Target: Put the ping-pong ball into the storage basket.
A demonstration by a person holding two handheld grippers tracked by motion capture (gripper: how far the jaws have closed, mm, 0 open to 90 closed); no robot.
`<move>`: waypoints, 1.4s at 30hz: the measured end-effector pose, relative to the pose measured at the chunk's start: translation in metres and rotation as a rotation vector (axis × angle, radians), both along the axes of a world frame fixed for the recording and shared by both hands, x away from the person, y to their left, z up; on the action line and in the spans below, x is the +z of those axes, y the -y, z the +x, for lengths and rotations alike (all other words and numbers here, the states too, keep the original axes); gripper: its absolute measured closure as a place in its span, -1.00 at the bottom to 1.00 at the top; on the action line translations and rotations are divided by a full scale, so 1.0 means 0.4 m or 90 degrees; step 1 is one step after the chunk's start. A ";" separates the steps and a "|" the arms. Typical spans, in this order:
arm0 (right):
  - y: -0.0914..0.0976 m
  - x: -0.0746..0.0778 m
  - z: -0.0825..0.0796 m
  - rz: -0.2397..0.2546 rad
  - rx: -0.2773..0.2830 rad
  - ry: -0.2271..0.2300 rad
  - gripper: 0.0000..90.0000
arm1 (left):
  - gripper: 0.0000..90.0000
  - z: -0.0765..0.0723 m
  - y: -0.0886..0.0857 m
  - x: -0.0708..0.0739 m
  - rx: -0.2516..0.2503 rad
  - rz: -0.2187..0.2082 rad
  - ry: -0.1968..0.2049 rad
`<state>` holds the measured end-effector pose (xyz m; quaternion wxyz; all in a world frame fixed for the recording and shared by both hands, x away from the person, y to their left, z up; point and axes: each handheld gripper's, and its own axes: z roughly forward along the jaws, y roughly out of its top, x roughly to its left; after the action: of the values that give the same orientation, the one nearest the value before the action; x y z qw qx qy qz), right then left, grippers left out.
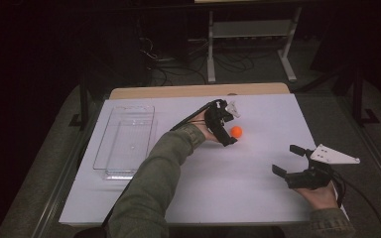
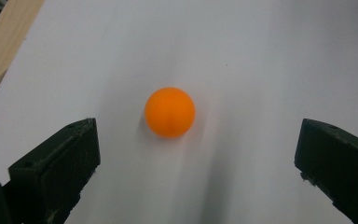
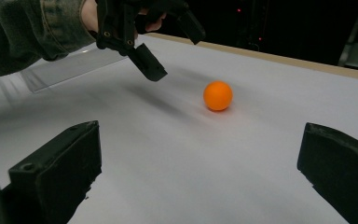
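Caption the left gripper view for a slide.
Open left tool lined up on an orange ball resting on the white table, ball not yet between the jaws.

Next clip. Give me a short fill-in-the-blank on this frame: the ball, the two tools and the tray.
1. The ball on the white table is coloured ____.
2. The left tool has its jaws ____, the ball lying ahead of them.
3. The clear tray holds ____.
4. The tool nearer the ball is the ____ one; the right tool is farther off.

Missing words: orange; open; nothing; left
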<state>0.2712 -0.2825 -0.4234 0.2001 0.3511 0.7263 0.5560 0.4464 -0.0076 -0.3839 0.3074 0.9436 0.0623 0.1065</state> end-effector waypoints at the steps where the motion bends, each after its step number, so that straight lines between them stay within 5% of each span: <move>1: 0.000 0.000 0.000 0.000 0.000 0.000 -1.00 | -1.00 0.000 0.000 0.000 0.000 0.000 0.000; 13: 0.006 0.003 -0.012 0.011 -0.003 0.002 -1.00 | -1.00 0.018 0.050 -0.019 -0.019 0.011 -0.004; 42: -0.002 0.012 -0.028 0.005 0.002 0.010 -1.00 | -0.78 0.067 0.073 -0.096 -0.015 0.035 -0.026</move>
<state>0.2600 -0.2817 -0.4185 0.2037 0.3461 0.7231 0.5620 0.4734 -0.0369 -0.4221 0.2808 0.9544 0.0548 0.0850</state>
